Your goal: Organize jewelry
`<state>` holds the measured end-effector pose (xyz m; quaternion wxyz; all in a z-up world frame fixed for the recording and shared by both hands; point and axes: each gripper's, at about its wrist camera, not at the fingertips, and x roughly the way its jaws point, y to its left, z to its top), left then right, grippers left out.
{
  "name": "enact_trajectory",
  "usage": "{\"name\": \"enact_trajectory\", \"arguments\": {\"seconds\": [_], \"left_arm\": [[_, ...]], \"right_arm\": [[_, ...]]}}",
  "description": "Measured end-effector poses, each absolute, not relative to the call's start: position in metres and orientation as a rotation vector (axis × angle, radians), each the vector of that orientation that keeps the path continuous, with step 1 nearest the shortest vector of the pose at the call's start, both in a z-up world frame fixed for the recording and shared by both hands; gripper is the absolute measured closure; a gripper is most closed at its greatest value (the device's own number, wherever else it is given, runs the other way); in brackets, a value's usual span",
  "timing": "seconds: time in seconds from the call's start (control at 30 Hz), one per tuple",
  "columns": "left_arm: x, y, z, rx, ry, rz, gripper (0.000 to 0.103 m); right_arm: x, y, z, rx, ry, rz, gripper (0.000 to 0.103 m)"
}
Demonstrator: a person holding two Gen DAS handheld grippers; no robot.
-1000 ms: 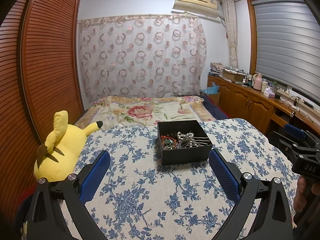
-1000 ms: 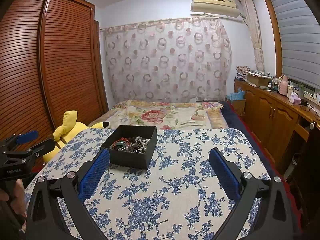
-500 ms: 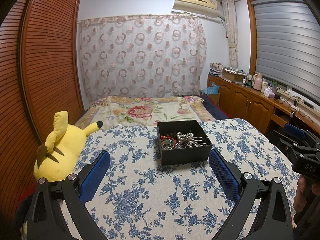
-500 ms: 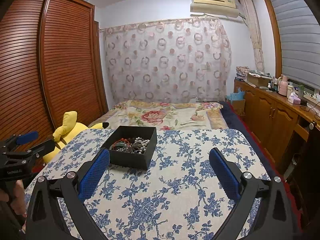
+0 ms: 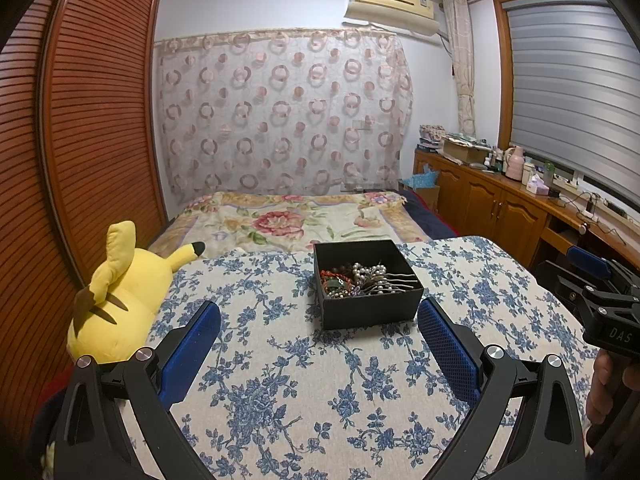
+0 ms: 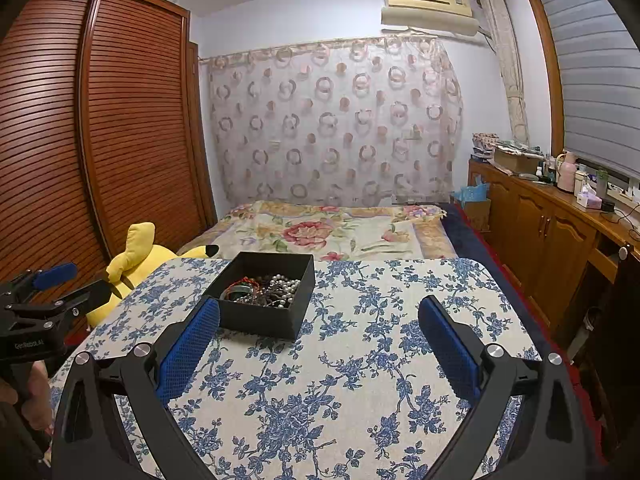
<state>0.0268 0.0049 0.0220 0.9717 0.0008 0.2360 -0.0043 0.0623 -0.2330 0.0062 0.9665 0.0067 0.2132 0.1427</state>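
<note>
A black open box (image 5: pixel 372 308) stands on the table with the blue-flower cloth (image 5: pixel 280 380). It holds a tangle of jewelry (image 5: pixel 354 278): pearl strands, red and dark beads, metal hairpins. My left gripper (image 5: pixel 320 344) is open and empty, just short of the box's near wall. My right gripper (image 6: pixel 320 344) is open and empty, with the box (image 6: pixel 260 318) ahead to its left and the jewelry (image 6: pixel 264 290) visible inside. Each gripper shows at the edge of the other's view: the right one (image 5: pixel 600 300), the left one (image 6: pixel 44 300).
A yellow plush toy (image 5: pixel 120 304) lies at the table's left edge, also in the right wrist view (image 6: pixel 136 256). A bed with a floral cover (image 5: pixel 296 220) lies beyond the table. A slatted wooden wardrobe (image 5: pixel 80 140) stands left, a wooden counter (image 5: pixel 520 200) right.
</note>
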Motion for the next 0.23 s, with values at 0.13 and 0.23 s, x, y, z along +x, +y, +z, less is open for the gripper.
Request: {"name": "enact_trajectory", "arguments": {"seconds": [0.13, 0.23], "left_arm": [[0.0268, 0.0051, 0.0219, -0.002, 0.479, -0.012, 0.008], [0.0253, 0.0042, 0.0233, 0.000, 0.478, -0.013, 0.008]], "right_arm": [[0.0623, -0.2330, 0.0063, 0.014, 0.431, 0.288, 0.003], [0.0625, -0.2336, 0.0058, 0.014, 0.429, 0.288, 0.003]]}}
